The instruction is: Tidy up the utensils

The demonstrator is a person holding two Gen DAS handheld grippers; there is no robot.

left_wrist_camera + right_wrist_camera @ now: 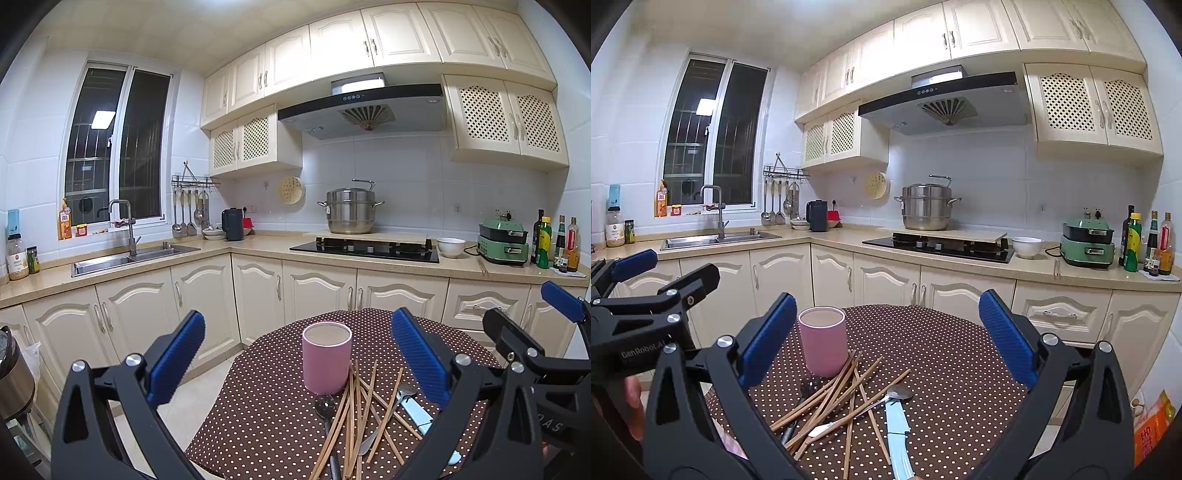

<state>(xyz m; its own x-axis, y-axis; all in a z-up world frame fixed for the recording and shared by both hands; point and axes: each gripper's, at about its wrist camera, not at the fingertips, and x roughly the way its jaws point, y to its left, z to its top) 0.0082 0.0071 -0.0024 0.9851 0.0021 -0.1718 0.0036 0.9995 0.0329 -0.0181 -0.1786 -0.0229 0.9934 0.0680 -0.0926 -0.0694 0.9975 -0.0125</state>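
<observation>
Kitchen cabinets, a sink (133, 258), a steel steamer pot (350, 211) on the hob and a green cooker (503, 242) fill the background of the left wrist view, well beyond the round desk (266, 406) with its brown dotted cloth. The left tool (297, 356) hangs above the desk with its blue fingers (177, 360) spread wide, gripping nothing. Between them stands an upright pink cup (327, 356), open top showing. Just in front of the cup lies a loose pile of wooden chopsticks (354, 417), crossed over a dark slotted spoon (325, 404), a metal spoon (404, 391) and a pale blue knife (417, 411). The right tool (524, 332) shows at the right edge, apart from the pile.

In the right wrist view the right tool (886, 339) is likewise spread and empty above the desk (960, 369). The pink cup (823, 341) stands near its left finger; the chopsticks (834, 398), metal spoon (899, 393) and pale blue knife (897, 432) lie below, between the fingers. The left tool (646, 280) sits at the left edge, a hand (633, 402) beneath it.
</observation>
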